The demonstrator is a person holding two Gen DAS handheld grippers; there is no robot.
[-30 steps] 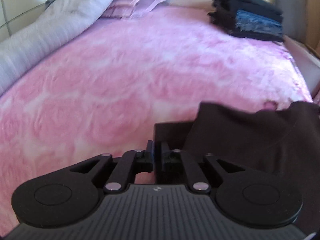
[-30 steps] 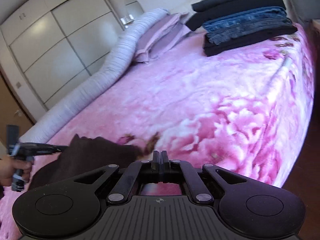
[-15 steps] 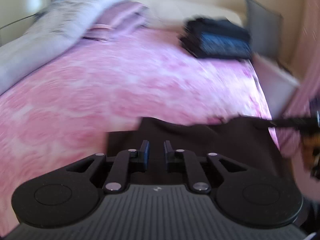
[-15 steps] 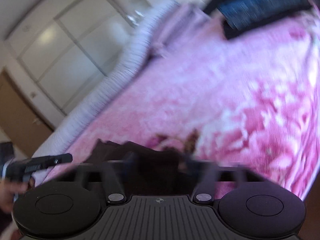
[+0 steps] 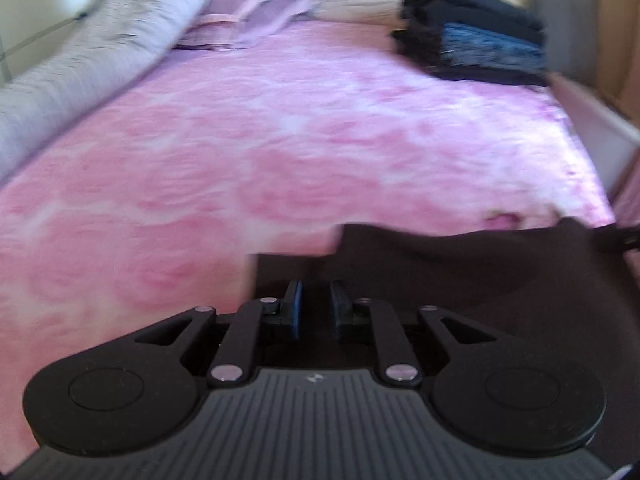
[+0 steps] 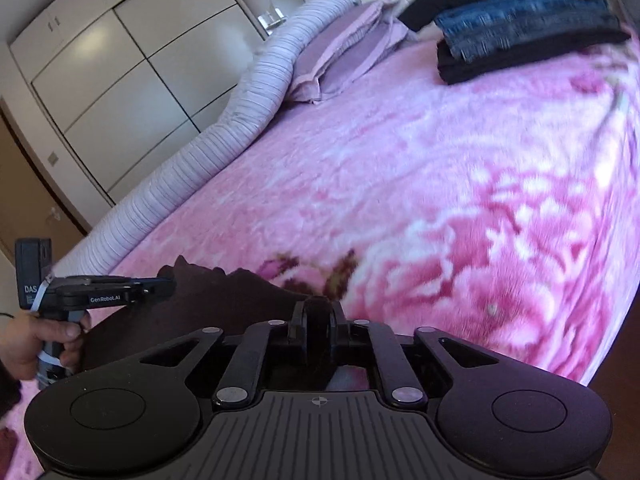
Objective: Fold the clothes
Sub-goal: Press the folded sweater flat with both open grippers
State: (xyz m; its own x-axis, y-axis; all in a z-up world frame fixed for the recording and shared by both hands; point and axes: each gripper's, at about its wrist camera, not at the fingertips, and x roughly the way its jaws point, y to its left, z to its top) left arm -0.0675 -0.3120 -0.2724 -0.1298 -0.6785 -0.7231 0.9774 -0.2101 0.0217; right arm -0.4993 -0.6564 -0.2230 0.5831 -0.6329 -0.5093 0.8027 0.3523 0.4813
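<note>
A stack of folded clothes already sits at the far end of the bed. At the near edge, well apart from that stack, lies a dark garment, seemingly partly folded. Left gripper hovers over it, jaws narrowly parted, pinching nothing. Right gripper, jaws just opening, narrow; cloth probably between them.

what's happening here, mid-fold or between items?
Mid-fold, it seems. A person holds a gripper in each hand over a dark brown garment at the near edge of the pink blanket. The left gripper and right gripper have just been opening, jaws slightly apart. A folded stack sits far off.
</note>
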